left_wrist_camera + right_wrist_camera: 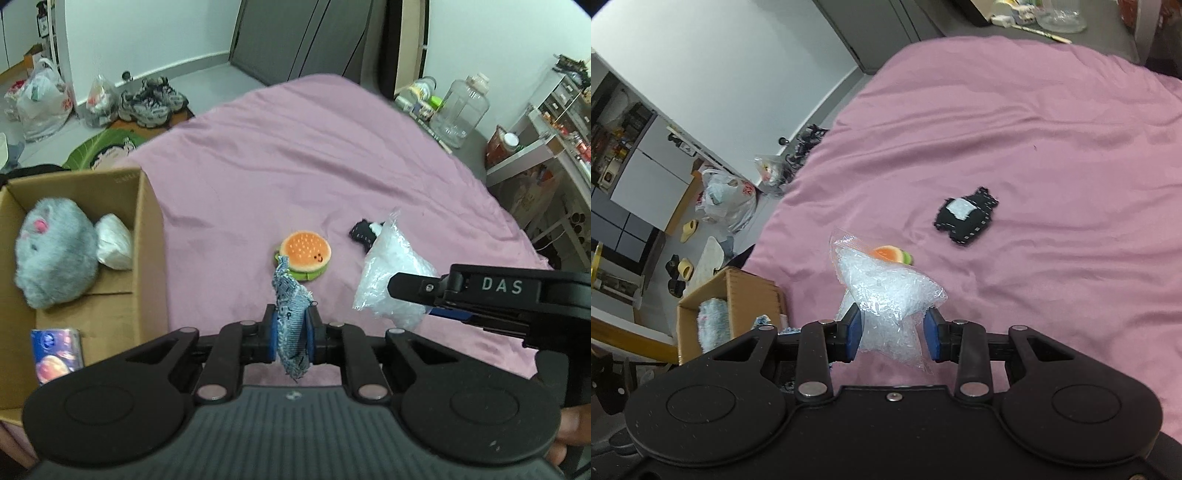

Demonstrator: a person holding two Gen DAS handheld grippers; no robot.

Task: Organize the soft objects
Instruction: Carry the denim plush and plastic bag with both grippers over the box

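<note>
Two hand-held grippers hung above a pink bed. The left hand-held gripper pinched a frayed denim scrap; the right hand-held gripper clamped a clear bag of white filling. A burger toy and black pouch lay on the sheet. A cardboard box at the left edge held a grey plush.

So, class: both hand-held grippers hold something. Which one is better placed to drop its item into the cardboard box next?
Probably the left hand-held gripper: it grips the blue denim scrap beside the open brown cardboard box. The right hand-held gripper, holding the clear plastic bag, sits farther away.
</note>
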